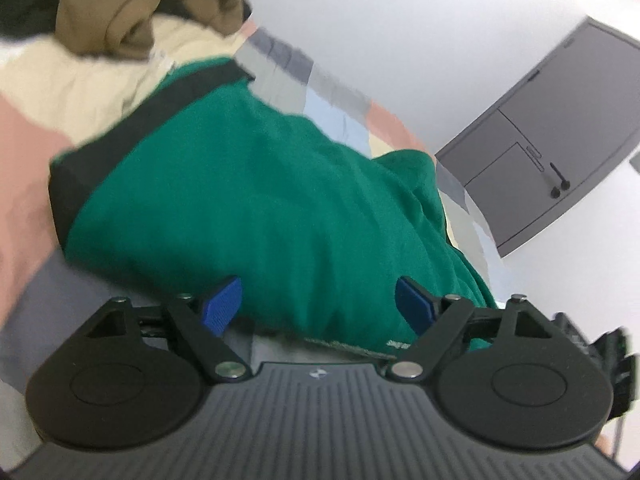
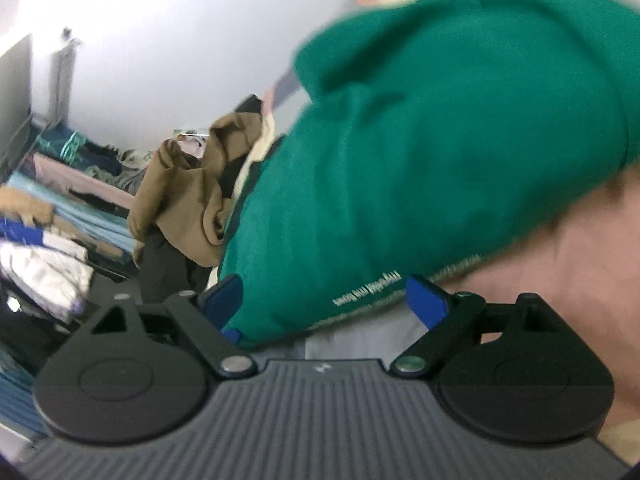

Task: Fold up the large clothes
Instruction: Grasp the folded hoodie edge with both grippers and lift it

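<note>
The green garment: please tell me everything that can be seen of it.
The green garment is soft knit-looking cloth with a black band along one edge and small white lettering near a pale hem. It lies bunched, seemingly partly folded, on a patchwork bedcover, beside beige cloth. Both open grippers, left and right, straddle its near edge; contact is unclear.

I can't read the small white lettering near the hem of the green garment; it's blurred and upside down. The garment runs off the right wrist view's top and right edges. In the left wrist view its far black-trimmed edge smears with motion blur. The brown garment is cut by that view's top edge. The clothes pile at left in the right view is too blurred for me to sort.
</note>
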`<move>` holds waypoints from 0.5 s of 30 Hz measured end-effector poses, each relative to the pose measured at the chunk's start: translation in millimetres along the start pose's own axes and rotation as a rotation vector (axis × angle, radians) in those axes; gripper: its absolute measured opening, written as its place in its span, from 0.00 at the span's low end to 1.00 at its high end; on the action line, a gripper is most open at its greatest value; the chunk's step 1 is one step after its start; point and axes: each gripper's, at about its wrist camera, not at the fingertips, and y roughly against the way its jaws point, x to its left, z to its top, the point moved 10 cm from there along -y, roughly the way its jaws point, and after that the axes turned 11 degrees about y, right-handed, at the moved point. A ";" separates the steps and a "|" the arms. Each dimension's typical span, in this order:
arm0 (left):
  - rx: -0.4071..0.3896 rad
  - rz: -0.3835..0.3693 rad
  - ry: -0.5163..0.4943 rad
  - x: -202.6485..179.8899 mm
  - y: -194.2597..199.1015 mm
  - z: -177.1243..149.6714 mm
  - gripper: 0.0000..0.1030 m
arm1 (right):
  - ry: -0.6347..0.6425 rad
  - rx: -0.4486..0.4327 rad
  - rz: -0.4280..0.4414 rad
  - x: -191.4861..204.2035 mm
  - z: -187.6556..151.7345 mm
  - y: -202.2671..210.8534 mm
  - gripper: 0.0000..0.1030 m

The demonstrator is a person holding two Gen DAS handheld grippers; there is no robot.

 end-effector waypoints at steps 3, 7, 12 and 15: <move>0.043 -0.011 0.085 10.0 -8.3 -2.7 0.87 | -0.155 0.013 0.030 -20.6 -4.0 -10.7 0.88; 0.102 -0.030 0.211 26.4 -23.0 -5.1 0.87 | -0.335 -0.040 -0.006 -57.8 0.8 -14.9 0.87; 0.144 -0.068 0.391 50.6 -41.1 -2.3 0.87 | -0.450 -0.172 -0.013 -79.8 21.8 -1.2 0.87; 0.135 -0.114 0.505 63.5 -48.8 4.3 0.87 | -0.477 -0.208 -0.016 -83.5 23.8 3.9 0.87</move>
